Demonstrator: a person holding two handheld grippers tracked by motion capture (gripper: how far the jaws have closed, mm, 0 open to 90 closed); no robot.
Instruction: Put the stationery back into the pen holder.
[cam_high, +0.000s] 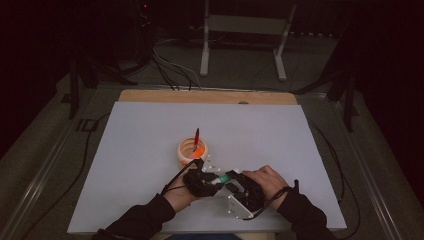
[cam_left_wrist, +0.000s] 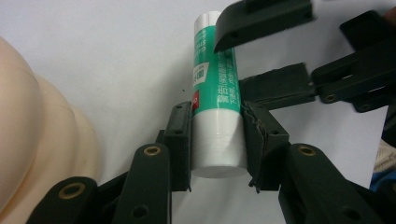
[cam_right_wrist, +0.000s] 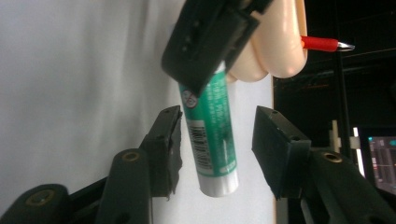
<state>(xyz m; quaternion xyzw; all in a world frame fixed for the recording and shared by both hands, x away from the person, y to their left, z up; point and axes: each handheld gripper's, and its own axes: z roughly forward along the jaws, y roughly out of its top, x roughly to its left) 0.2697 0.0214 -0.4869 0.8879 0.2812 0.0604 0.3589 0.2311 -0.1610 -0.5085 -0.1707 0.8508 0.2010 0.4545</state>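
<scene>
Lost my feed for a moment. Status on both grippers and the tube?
Left gripper clamped on green glue tube. Right gripper open around tube's other end, pads not touching. Cream holder with red pen close by, not blocking.

The person wears dark long sleeves (cam_high: 145, 217) that cover both forearms up to the wrists. Each hand carries a black gripper. The left gripper (cam_left_wrist: 217, 140) has matte black jaws made of flat linked bars, with round brass-coloured rivets at the joints. The right gripper (cam_right_wrist: 217, 149) has the same black bars and brass rivets. A grey three-cornered plate (cam_high: 235, 202) sits on it, and a thin black cable (cam_high: 280, 197) trails from it.
</scene>
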